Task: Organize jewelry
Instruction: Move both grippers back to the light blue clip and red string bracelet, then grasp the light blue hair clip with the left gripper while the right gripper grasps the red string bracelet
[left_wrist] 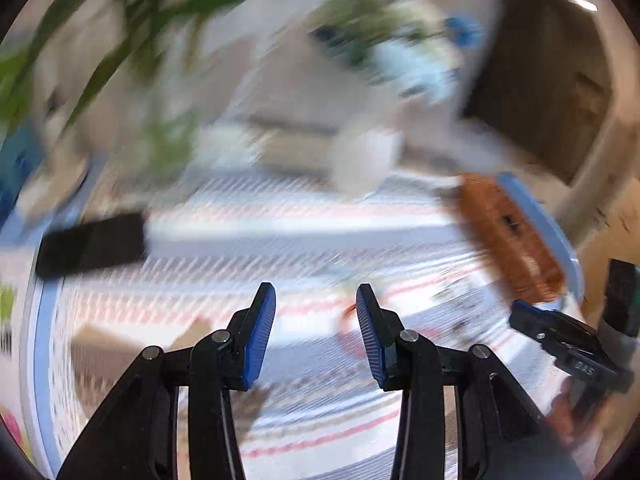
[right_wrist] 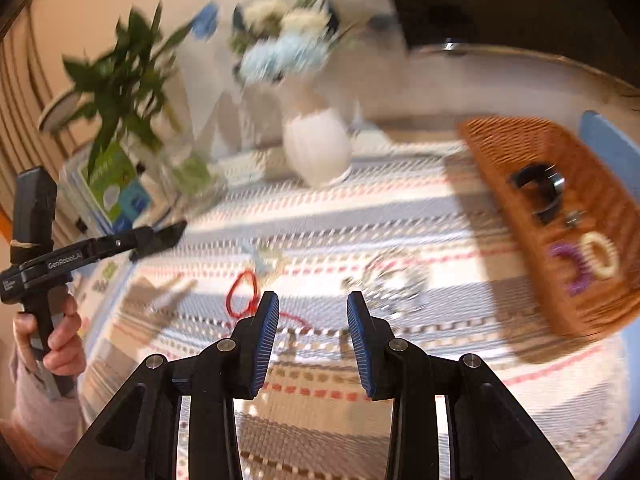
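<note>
Both views are motion-blurred. My right gripper [right_wrist: 313,300] is open and empty above the striped cloth [right_wrist: 360,220]. A red cord bracelet [right_wrist: 241,294] lies just left of its fingertips, with a pale trinket [right_wrist: 266,260] behind it. A tangle of silvery chain jewelry [right_wrist: 390,280] lies just right of them. A wicker tray [right_wrist: 520,152] at the right holds a black ring-shaped piece [right_wrist: 540,188], a purple band [right_wrist: 572,272] and a cream band [right_wrist: 600,256]. My left gripper [left_wrist: 316,294] is open and empty over the cloth; it also shows in the right wrist view [right_wrist: 160,236].
A white vase of blue and white flowers [right_wrist: 318,148] stands behind the jewelry. A glass vase with green leaves [right_wrist: 160,160] and a stack of books [right_wrist: 116,188] sit at the back left. The wicker tray [left_wrist: 508,232] also shows in the left wrist view.
</note>
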Available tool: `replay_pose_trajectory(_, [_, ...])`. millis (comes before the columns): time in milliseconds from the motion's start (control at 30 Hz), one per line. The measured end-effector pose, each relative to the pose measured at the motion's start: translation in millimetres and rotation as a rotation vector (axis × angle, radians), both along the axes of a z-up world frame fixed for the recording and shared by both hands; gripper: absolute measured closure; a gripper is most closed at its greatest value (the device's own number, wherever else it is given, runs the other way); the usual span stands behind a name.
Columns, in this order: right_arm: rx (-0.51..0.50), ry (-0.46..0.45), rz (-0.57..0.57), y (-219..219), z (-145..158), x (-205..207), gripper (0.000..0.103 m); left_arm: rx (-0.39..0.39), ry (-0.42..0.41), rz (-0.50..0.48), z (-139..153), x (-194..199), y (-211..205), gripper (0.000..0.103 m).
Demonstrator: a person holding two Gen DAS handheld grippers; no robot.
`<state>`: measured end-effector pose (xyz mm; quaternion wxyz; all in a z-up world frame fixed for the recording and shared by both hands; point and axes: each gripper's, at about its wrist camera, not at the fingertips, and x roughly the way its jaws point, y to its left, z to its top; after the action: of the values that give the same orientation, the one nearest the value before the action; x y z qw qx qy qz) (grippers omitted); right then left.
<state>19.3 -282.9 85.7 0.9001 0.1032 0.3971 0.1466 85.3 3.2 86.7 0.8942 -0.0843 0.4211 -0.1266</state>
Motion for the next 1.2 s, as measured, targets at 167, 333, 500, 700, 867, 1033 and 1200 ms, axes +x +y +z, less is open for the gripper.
replay_pose_trajectory(167, [-0.032, 0.043, 0.028, 14, -28, 11, 0.067, 0.007, 0.081, 0.088, -47, -4, 24, 0.061])
replay_pose_trajectory(333, [-0.048, 0.065, 0.028, 17, -36, 13, 0.067, 0.027, 0.087, 0.111, -73, -7, 25, 0.061])
replay_pose_trajectory(500, [-0.083, 0.125, 0.087, 37, -30, 16, 0.067, 0.057, 0.098, 0.086, -73, -6, 21, 0.061])
replay_pose_trajectory(700, [-0.086, 0.168, 0.166, 76, -18, 40, 0.067, -0.045, 0.161, -0.017, -51, 27, 10, 0.061])
replay_pose_trajectory(867, [-0.096, 0.198, 0.199, 100, -38, 66, 0.068, -0.227, 0.25, -0.049, -53, 61, -7, 0.061])
replay_pose_trajectory(1033, [-0.09, 0.224, 0.194, 104, -54, 83, 0.07, -0.325, 0.281, 0.009, -63, 81, -14, 0.061])
replay_pose_trajectory(1200, [-0.12, 0.203, 0.191, 110, -60, 86, 0.096, -0.36, 0.304, 0.052, -71, 95, -23, 0.061])
